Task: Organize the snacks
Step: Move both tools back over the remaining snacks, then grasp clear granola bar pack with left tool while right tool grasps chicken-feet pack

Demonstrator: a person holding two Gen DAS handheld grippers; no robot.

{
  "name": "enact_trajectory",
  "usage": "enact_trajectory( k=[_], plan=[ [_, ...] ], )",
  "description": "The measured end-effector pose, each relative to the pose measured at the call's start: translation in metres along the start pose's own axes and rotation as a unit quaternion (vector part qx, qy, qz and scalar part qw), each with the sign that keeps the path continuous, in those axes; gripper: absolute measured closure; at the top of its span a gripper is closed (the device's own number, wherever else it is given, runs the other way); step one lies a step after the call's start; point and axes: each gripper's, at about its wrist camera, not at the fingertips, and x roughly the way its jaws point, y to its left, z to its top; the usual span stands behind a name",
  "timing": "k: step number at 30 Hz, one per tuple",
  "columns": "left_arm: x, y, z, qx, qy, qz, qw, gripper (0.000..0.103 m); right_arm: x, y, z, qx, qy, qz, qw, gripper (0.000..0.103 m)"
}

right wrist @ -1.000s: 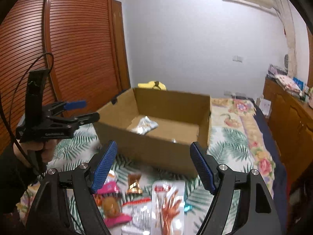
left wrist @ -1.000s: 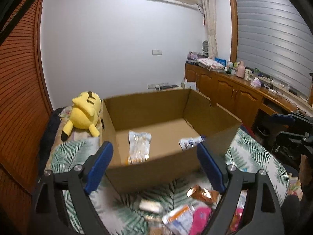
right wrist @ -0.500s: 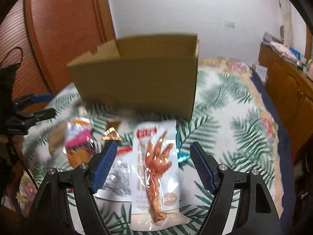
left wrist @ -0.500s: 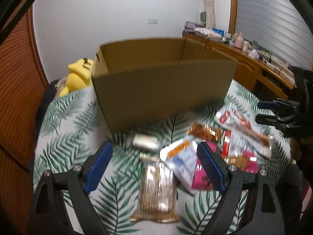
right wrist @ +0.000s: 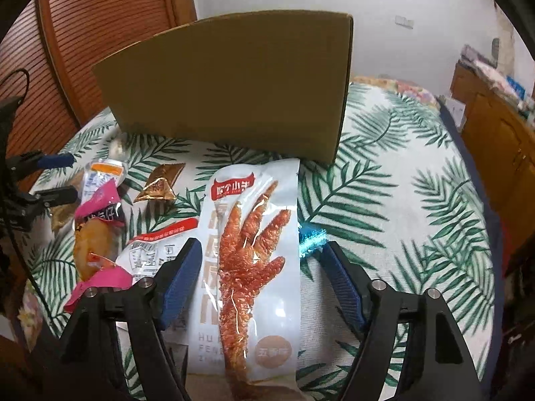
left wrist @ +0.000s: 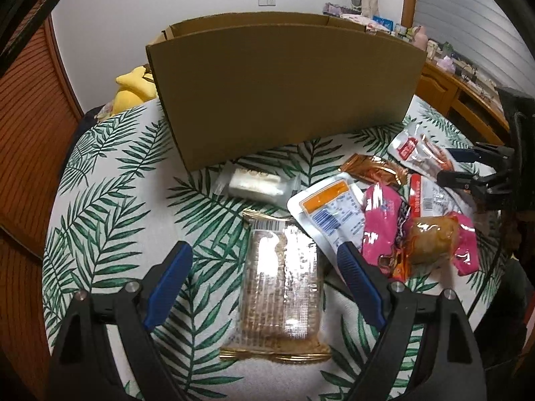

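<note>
A brown cardboard box (left wrist: 284, 90) stands on the leaf-print cloth; it also shows in the right wrist view (right wrist: 234, 80). My left gripper (left wrist: 264, 257) is open, low over a clear pack of brown biscuits (left wrist: 282, 287). My right gripper (right wrist: 262, 250) is open, astride a white chicken-foot snack pack (right wrist: 254, 250). Loose snacks lie between: a white-orange pouch (left wrist: 329, 207), a pink pack (left wrist: 381, 227), a gold wrapper (left wrist: 374, 170), a white cake bar (left wrist: 257, 182).
A yellow plush toy (left wrist: 133, 90) lies behind the box at left. Wooden cabinets (right wrist: 495, 127) stand at right and a slatted wooden door (right wrist: 83, 33) at left. The other gripper shows at each view's edge (left wrist: 474, 173), (right wrist: 43, 177).
Both grippers have dropped from above the box's open top down to the snacks in front of it. The box inside is now hidden. Both stay open.
</note>
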Motion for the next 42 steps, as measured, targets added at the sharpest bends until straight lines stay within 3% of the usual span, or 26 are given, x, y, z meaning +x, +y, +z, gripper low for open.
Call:
enact_trajectory(
  k=[16,23,26,30,40,42],
  plan=[
    [0.008,0.002,0.0,-0.001,0.038,-0.016,0.9991,0.014,0.003,0.0,-0.001,-0.002,-0.004,0.002,1.0,0.027],
    [0.005,0.013,-0.007,-0.02,0.042,-0.043,0.998,0.014,0.002,0.0,-0.002,-0.001,-0.005,0.003,1.0,0.027],
    [0.003,0.014,-0.008,-0.021,0.037,-0.05,0.9978,0.024,0.002,0.0,-0.002,-0.001,-0.005,0.003,1.0,0.027],
    [0.003,0.011,-0.007,-0.013,0.031,-0.05,0.9982,0.052,0.002,0.0,-0.002,0.0,-0.005,0.004,1.0,0.027],
    [0.008,0.009,-0.005,-0.016,0.019,-0.024,0.9994,0.055,0.002,0.0,-0.002,0.0,-0.005,0.003,1.0,0.027],
    [0.007,0.009,-0.006,-0.015,0.016,-0.023,0.9995,0.059,0.002,0.0,-0.002,-0.001,-0.005,0.003,1.0,0.027]
  ],
)
